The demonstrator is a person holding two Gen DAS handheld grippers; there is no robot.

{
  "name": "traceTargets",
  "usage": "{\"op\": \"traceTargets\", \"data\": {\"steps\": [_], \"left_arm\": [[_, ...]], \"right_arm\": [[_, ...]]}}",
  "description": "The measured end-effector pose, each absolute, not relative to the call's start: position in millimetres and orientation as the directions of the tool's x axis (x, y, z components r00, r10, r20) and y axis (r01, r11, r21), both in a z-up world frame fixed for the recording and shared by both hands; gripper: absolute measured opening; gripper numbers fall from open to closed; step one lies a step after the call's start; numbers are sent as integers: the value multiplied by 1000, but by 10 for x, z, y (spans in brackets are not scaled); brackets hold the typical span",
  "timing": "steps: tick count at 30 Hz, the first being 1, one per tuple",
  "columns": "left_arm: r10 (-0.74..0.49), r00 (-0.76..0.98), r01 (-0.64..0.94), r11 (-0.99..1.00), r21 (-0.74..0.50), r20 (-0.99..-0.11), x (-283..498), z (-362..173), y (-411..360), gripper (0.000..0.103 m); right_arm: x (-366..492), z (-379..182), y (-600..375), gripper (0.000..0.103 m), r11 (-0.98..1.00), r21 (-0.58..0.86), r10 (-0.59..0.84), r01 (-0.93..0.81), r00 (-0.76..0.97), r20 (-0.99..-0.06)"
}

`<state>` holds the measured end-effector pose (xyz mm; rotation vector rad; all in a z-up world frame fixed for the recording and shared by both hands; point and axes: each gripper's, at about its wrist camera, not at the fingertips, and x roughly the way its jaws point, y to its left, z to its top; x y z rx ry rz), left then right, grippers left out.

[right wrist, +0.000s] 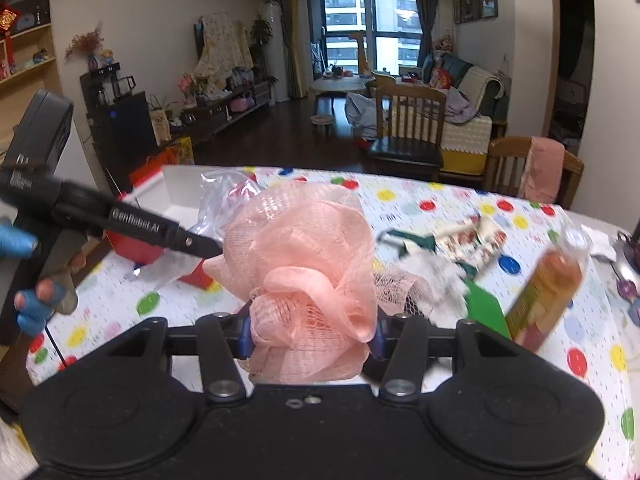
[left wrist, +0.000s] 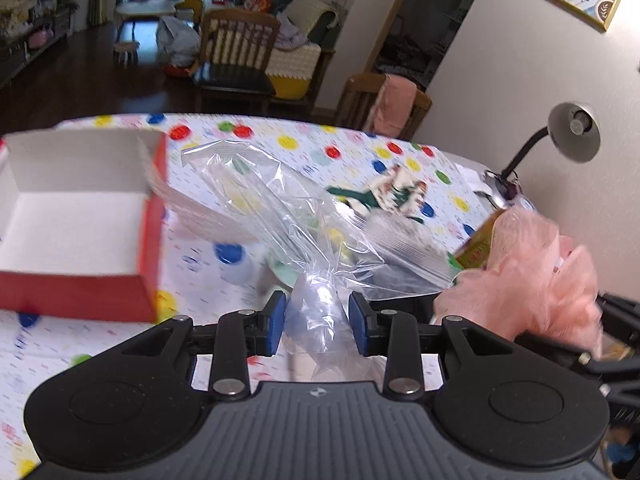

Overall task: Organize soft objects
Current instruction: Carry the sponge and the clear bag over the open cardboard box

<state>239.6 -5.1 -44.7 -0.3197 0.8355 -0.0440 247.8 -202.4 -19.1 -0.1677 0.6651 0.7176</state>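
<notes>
Left gripper [left wrist: 317, 322] clamps the bunched neck of a clear crinkly plastic bag [left wrist: 280, 216]; blue pads [left wrist: 276, 324] press its sides. The bag's long axis runs away from the jaws and up-left, open mouth at the far end, off the polka-dot tablecloth [left wrist: 360, 152]. Motion blur on the bag body.

Right gripper [right wrist: 312, 334] is closed on a pink mesh bath pouf [right wrist: 304, 268], squeezed at its lower part. The pouf is roundish with no clear long axis; its bulk billows up and forward of the jaws, above the table. In the left view it sits at far right [left wrist: 532, 280], just beside the bag.

Red cardboard box with white inside [left wrist: 76, 224] sits open-top on the table, left. Floral fabric piece with green trim [right wrist: 452, 240] lies mid-table. Amber bottle [right wrist: 548, 288] tilts at right, cap pointing up-right.
</notes>
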Motion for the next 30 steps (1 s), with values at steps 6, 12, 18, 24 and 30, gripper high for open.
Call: {"op": "traceTargets", "data": {"steps": [6, 12, 18, 24, 30], "left_arm": [[-130, 693, -111, 953, -283, -709, 2293, -311, 374, 34], [-92, 701, -149, 951, -271, -707, 2208, -233, 865, 34], [-51, 697, -183, 952, -246, -715, 2168, -216, 1364, 34], [-12, 682, -208, 955, -210, -731, 2197, -243, 1835, 34], [23, 658, -220, 962, -162, -752, 2291, -300, 2282, 34]], "right_arm": [[2633, 21, -1635, 50, 734, 113, 587, -670, 541, -602], [2698, 131, -1101, 51, 707, 110, 608, -698, 521, -600], [2684, 168, -490, 51, 668, 81, 624, -740, 498, -602], [2708, 161, 14, 51, 655, 76, 625, -752, 484, -613], [2776, 62, 488, 51, 655, 95, 619, -750, 460, -636]]}}
